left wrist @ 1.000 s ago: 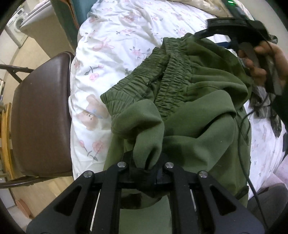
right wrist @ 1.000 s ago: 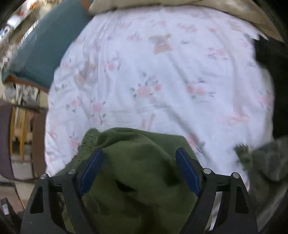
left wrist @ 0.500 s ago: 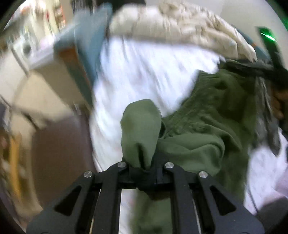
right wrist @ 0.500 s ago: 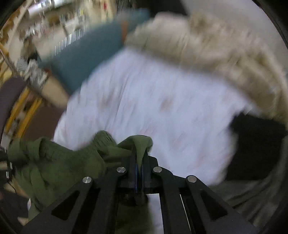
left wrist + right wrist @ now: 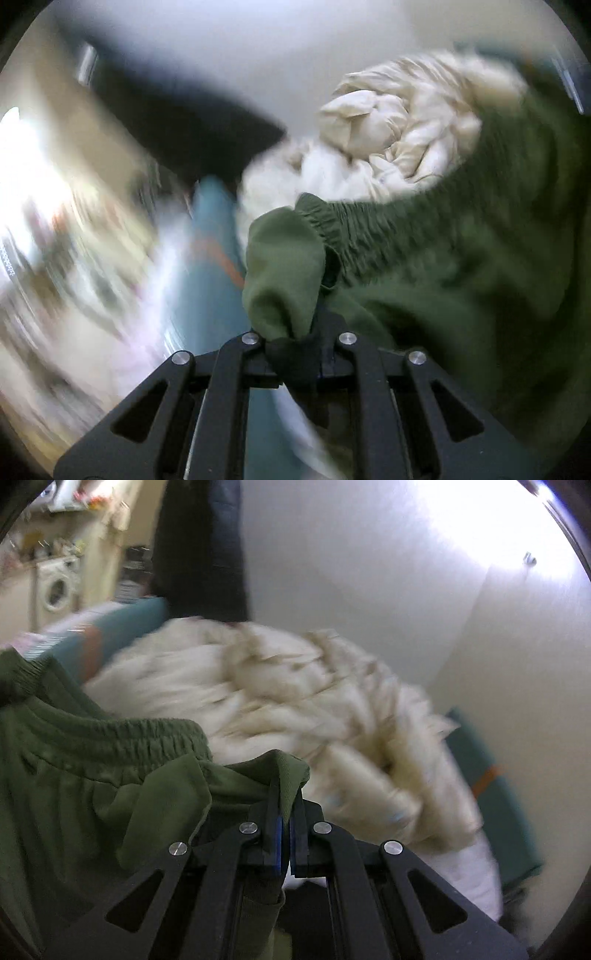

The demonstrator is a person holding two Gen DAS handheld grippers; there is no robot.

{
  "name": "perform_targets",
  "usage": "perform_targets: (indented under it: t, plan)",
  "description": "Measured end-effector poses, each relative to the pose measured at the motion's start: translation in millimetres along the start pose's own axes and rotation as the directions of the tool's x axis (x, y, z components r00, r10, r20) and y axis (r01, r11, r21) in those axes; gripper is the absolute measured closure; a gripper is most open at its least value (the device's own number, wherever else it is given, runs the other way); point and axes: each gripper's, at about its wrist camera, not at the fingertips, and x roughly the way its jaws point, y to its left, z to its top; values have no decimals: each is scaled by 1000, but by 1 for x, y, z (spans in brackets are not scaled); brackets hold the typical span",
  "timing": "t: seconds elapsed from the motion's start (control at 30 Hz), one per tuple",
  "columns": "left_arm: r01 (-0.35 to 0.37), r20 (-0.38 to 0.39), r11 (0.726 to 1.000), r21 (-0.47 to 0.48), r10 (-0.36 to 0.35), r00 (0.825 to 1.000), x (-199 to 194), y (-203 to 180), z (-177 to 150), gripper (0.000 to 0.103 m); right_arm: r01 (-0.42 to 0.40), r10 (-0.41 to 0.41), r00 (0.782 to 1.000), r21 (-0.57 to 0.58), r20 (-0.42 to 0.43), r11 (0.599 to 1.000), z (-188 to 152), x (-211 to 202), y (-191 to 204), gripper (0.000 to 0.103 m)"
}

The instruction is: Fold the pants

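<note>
Both grippers are seen clamped on the green pants. In the left wrist view the left gripper is closed nearly all the way on a thick bunch of cloth beside the gathered waistband; in the right wrist view the right gripper is pressed fully together on a thin edge of fabric, with only that fold showing between the blue pads.

The pants are held up in the air between the two grippers, clear of the bed, with the waistband stretched across and the rest hanging below out of sight. A crumpled cream duvet is seen behind them at the far end of the bed, and a teal board along its side.

The cloth is judged to be soft, fairly thick jersey, light enough to be lifted by two pinches, limp, and not slippery. It will sag and twist wherever it is not held. The elastic waistband is judged the firmest place to be gripped, at its two outer ends, so that the legs can be let fall straight before being laid flat. The thin pinch on the right is judged the likelier to slip.
</note>
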Motion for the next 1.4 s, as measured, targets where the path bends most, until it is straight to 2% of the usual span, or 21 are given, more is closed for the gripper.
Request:
perform_targets:
  t: [0.03,0.07,0.13,0.17,0.2,0.23,0.27,0.3,0.33,0.37,0.4,0.47,0.6,0.67,0.73,0.83,0.93,1.1,1.17,1.3,1.4]
  plan:
    - [-97,44,991,93,93,995,12,-15,6,94,64,-64,998,-4,16,998,10,11,-2,102]
    - [-144,58,983,117,138,989,24,-23,11,94,122,-122,992,0,28,992,17,22,-2,102]
    - [-184,23,979,86,183,983,53,-29,16,90,205,-205,978,20,38,979,25,41,-2,101]
    - [-179,-36,982,56,181,983,72,-31,15,87,216,-216,976,40,10,976,27,58,0,101]
    - [-173,-86,984,41,176,981,86,-32,12,77,193,-192,981,50,-35,980,26,72,1,101]
    - [-181,-141,983,18,181,973,101,-33,8,55,172,-167,983,54,-79,984,22,85,4,90]
    - [-137,-179,989,-54,126,976,110,-28,5,39,145,-136,977,48,-167,988,15,107,11,83]
    - [-80,-172,991,-110,60,983,112,-22,3,12,145,-134,970,40,-205,989,8,117,16,59]
    - [-65,-142,981,-184,39,989,110,-11,2,6,148,-137,966,34,-221,988,0,120,21,22]
    - [-68,-118,972,-226,42,992,107,-4,1,4,135,-125,962,24,-242,991,-9,126,27,12]
    - [-53,-110,959,-277,23,994,107,4,-1,2,114,-106,967,23,-233,993,-13,126,28,11]
    - [-7,-112,941,-338,-33,993,104,13,-7,2,88,-87,970,-6,-226,996,-30,123,35,11]
    - [24,-154,939,-344,-82,985,97,6,-23,2,1,-15,962,-50,-273,999,-49,112,43,11]
    - [78,-193,924,-374,-160,968,87,-3,-38,2,-37,29,956,-25,-291,999,-60,96,37,11]
    - [168,-217,878,-449,-290,932,61,-12,-55,2,-59,66,952,30,-300,998,-71,73,30,11]
    - [206,-223,855,-475,-344,912,1,-28,-76,2,-136,166,938,119,-303,984,-90,29,23,11]
    - [279,-203,816,-507,-427,881,-65,-39,-98,2,-191,236,927,173,-292,966,-108,-18,22,11]
    - [269,-175,843,-466,-385,906,-165,-46,-125,2,-257,302,921,198,-245,946,-146,-110,17,11]
    - [253,-182,836,-487,-380,907,-198,-44,-144,2,-300,351,909,232,-224,925,-169,-149,15,11]
    - [193,-201,797,-572,-365,909,-258,-54,-196,2,-348,416,885,297,-210,889,-214,-203,12,11]
    - [194,-201,726,-660,-419,885,-286,-65,-239,2,-370,439,880,320,-179,872,-254,-243,12,11]
